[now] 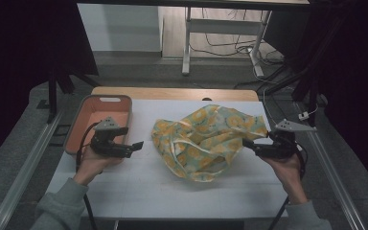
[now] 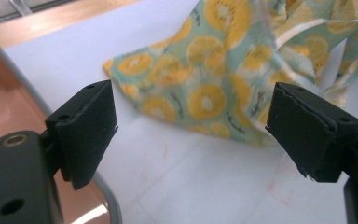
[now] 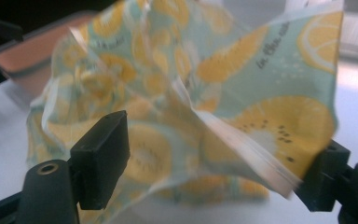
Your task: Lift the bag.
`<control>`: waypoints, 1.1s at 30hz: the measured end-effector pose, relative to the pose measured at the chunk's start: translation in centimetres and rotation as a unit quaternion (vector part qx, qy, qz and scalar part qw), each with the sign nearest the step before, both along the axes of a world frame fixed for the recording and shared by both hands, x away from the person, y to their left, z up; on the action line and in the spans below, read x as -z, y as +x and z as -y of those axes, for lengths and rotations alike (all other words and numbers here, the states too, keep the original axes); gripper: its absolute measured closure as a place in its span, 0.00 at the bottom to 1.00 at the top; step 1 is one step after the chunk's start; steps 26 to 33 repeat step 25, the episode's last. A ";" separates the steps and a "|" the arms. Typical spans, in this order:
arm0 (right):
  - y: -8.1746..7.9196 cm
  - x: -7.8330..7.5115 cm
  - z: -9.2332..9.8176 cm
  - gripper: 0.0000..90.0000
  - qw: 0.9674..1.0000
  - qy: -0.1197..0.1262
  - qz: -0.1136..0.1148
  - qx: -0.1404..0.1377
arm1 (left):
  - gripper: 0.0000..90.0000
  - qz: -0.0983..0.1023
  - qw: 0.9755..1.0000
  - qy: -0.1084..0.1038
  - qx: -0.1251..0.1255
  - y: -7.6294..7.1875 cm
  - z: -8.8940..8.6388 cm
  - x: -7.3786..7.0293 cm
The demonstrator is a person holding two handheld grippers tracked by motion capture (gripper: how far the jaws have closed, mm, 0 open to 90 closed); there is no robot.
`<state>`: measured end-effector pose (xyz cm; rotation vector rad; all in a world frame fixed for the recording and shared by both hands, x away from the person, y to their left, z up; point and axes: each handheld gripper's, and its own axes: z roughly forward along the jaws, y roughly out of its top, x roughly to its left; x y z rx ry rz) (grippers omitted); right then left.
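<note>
Crumpled fruit-print cloth (image 1: pixel 206 141) mid-table on the white table top (image 1: pixel 172 191), pale green with yellow citrus slices, bunched high at the far side, flatter at the near edge. Orange bin (image 1: pixel 100 115) at the left edge of the table, looks empty.

Left gripper (image 1: pixel 136 145) low over the table, between bin and cloth, pointing toward the cloth. Jaws wide apart in the left gripper view, nothing between them; nearest cloth corner (image 2: pixel 121 65) lying flat just beyond the tips. Bin rim close under the left-hand jaw in that view.

Right gripper (image 1: pixel 247 143) at the cloth's right edge. In the right gripper view jaws apart, a raised fold with its whitish hem (image 3: pixel 242 149) standing between them and lying against the right-hand jaw. Not clamped. Hard to tell whether the fold rests on the jaw or merely stands in front of it.

Risks, judged from here:
- Closing on the right now likely catches several layers or only the hem; thin grip, likely slip on lifting.
- Fabric bunched and doubled; lifting from one side probably drags the whole heap rather than opening it.
- Left jaw close to the bin rim; a careless sweep could knock the bin.
- Flat corner on the left hard to pinch off a smooth surface; tips may skid over it.
</note>
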<state>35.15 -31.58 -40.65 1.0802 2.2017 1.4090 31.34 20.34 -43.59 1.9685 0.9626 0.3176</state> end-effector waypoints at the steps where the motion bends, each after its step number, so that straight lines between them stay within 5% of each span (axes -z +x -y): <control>1: -0.3 0.5 0.4 0.24 1.000 -0.003 -0.003 0.005 | 0.19 -0.001 1.000 0.001 0.001 -0.4 -0.1 0.2; 11: -3.3 4.8 1.0 0.27 0.999 -0.026 -0.006 -0.017 | 0.22 -0.009 1.000 0.016 0.005 -3.5 -0.5 2.1; 15: -3.8 4.9 1.3 0.27 0.998 -0.059 0.000 -0.010 | 0.22 -0.006 1.000 0.020 0.004 -4.0 -0.5 2.3; 20: -4.3 5.5 2.5 0.26 0.999 -0.049 -0.004 0.003 | 0.22 -0.008 1.000 0.019 0.004 -4.1 -0.5 2.6; 33: -4.3 5.8 2.0 0.26 0.998 -0.055 0.001 -0.002 | 0.22 -0.011 1.000 0.020 0.004 -4.2 -0.4 2.8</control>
